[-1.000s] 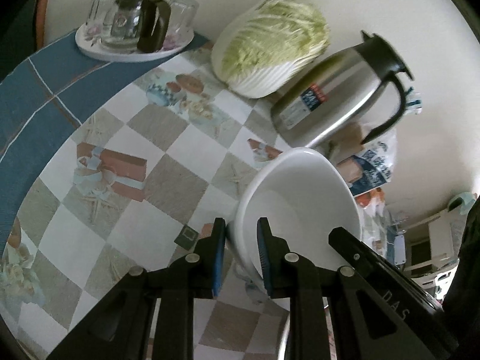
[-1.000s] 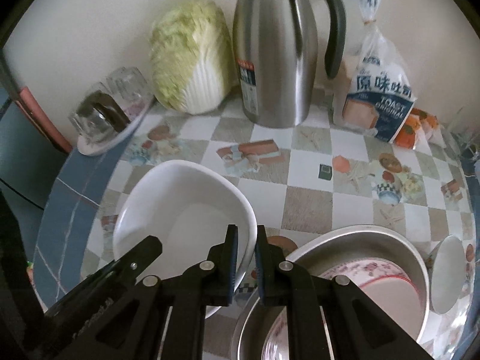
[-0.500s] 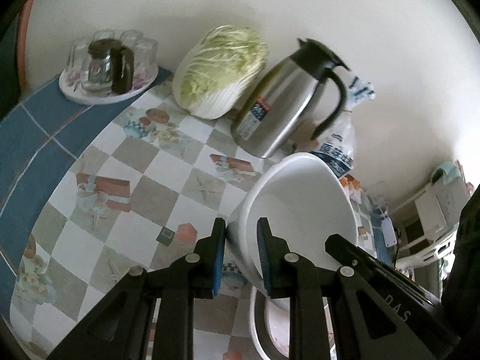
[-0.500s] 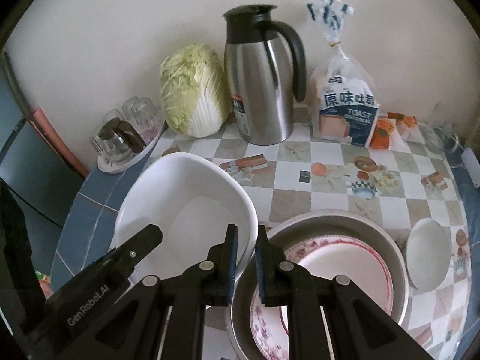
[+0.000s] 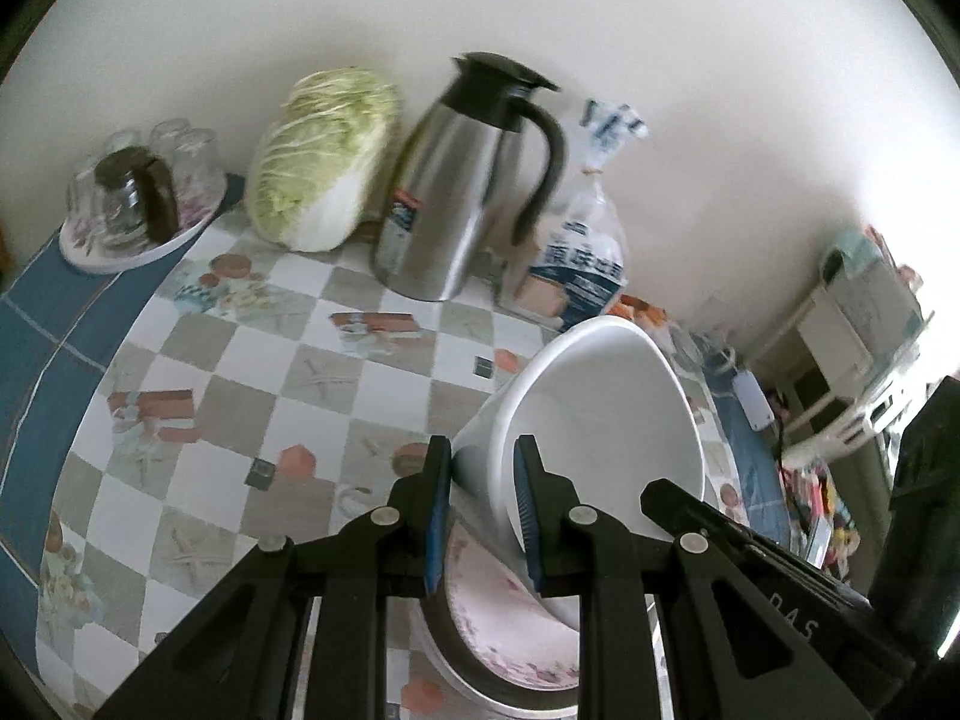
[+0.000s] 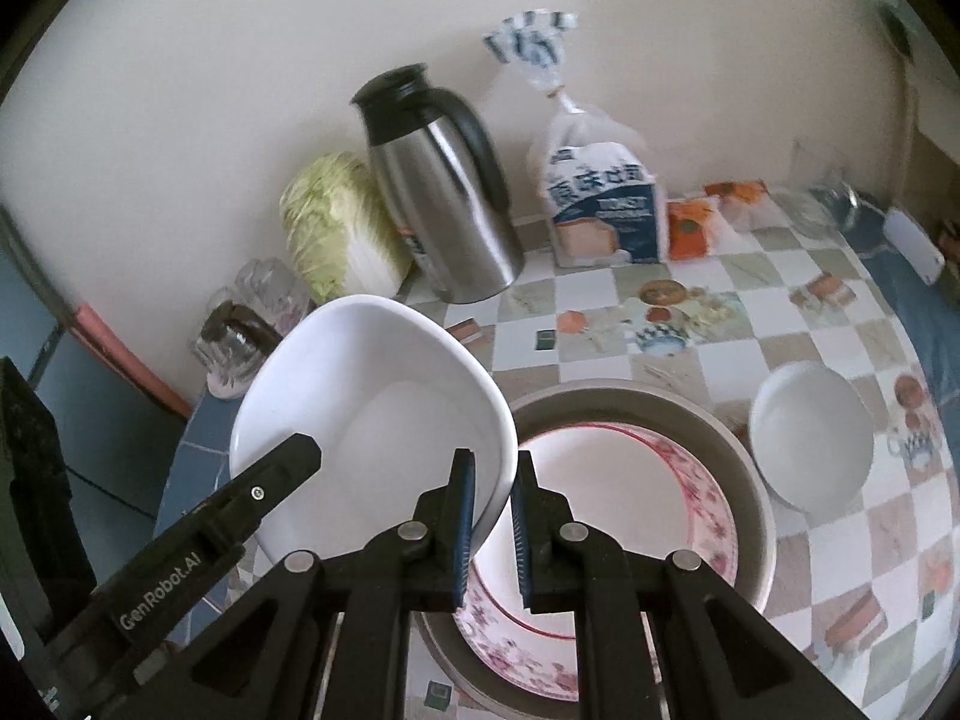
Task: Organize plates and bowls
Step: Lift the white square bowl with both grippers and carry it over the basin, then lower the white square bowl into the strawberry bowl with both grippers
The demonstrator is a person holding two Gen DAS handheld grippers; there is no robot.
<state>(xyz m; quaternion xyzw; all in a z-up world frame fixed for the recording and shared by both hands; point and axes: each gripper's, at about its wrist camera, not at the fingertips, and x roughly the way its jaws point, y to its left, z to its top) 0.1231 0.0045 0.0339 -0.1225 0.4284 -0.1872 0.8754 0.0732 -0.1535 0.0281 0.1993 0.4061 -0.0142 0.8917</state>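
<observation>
At frame centre I pinch the large white squarish ceramic bowl [image 6: 372,414] by opposite rims with my left gripper [image 5: 480,516] and right gripper [image 6: 492,522], above the floral-rimmed plate [image 6: 630,516] in the round metal basin [image 6: 744,480].

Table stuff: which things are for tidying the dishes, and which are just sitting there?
For the job: big white bowl, held by left gripper and right gripper; flowered plate; metal basin; small white bowl.

Just sitting: cabbage, steel jug, bread bag, glasses tray.
</observation>
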